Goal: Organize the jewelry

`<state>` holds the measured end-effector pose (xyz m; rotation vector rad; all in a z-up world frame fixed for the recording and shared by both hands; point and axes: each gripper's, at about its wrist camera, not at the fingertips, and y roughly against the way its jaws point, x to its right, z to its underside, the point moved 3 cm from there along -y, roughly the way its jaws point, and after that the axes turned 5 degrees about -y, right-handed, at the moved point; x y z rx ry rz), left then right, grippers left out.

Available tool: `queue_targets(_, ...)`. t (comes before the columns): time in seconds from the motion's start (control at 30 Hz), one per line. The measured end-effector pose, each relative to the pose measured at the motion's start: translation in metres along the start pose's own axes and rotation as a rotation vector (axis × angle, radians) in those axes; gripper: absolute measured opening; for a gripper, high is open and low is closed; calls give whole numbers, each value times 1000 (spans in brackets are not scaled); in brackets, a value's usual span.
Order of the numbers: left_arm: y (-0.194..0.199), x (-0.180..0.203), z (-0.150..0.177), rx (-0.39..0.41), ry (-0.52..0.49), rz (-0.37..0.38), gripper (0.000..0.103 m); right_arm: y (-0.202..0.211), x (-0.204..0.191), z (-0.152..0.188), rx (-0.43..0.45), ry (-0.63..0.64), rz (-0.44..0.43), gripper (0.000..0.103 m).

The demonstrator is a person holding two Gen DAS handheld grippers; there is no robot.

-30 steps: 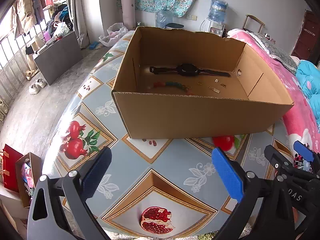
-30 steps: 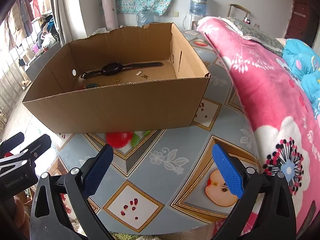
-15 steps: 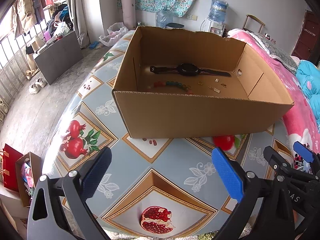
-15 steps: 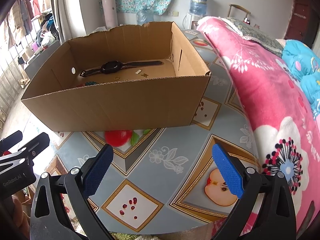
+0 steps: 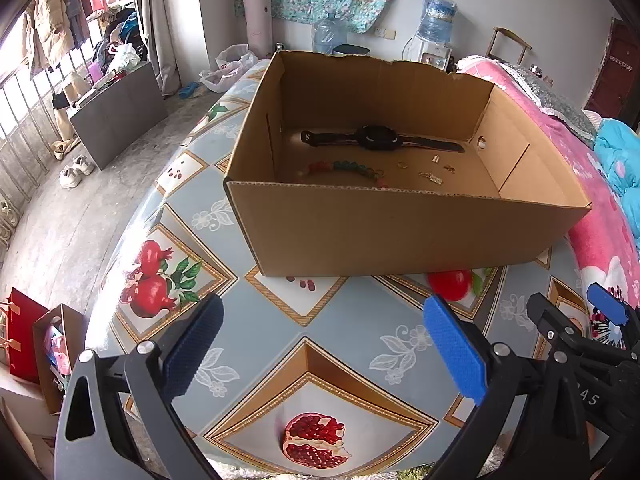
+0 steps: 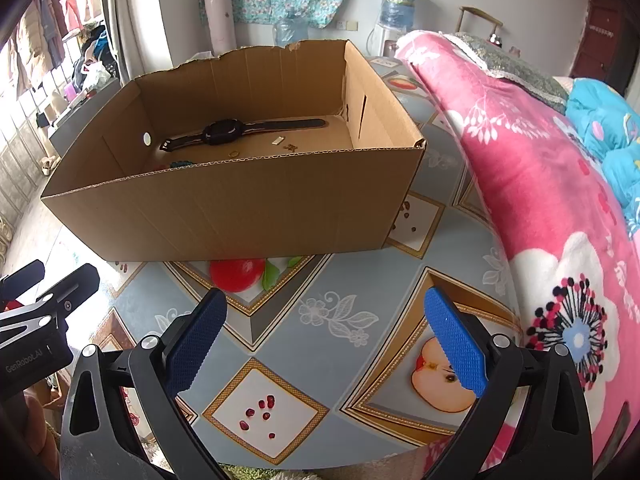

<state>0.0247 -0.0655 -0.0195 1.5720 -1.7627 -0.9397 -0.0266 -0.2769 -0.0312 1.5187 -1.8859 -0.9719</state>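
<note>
Right now the jewelry all lies on the floor of the open cardboard box [image 5: 400, 232]: a black watch [image 5: 378, 138] stretched flat near the far wall, a beaded bracelet [image 5: 344, 168] of red and green beads closer to the near wall, a small gold ring [image 5: 402, 165], and a few tiny gold pieces [image 5: 434, 168] just beside it, too small for me to name. They sit apart from one another, none stacked.

My left fingers [image 5: 324, 354] and my right fingers [image 6: 326, 344] both stand wide apart with nothing between them, hovering low over the patterned counter [image 5: 304, 308] in front of the box, well short of its near wall.

Whether these pieces wait to be sorted out of the box or have just been gathered into it, I cannot tell from how they lie; both fit.

If I do reach in, the near wall is the thing to respect: I judge I must come over its rim from above, not through it, and tilt down steeply. The watch offers a thick body to pinch. The ring and small bits lie flat on cardboard, so I would press my tips right down and close slowly, or they will likely skid away.
</note>
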Motion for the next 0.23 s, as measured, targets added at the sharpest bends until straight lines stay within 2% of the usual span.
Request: queue_targets(0.23, -2, -2, 0, -5, 7, -5, 98, -1, 1, -1, -3, -1, -1, 95)
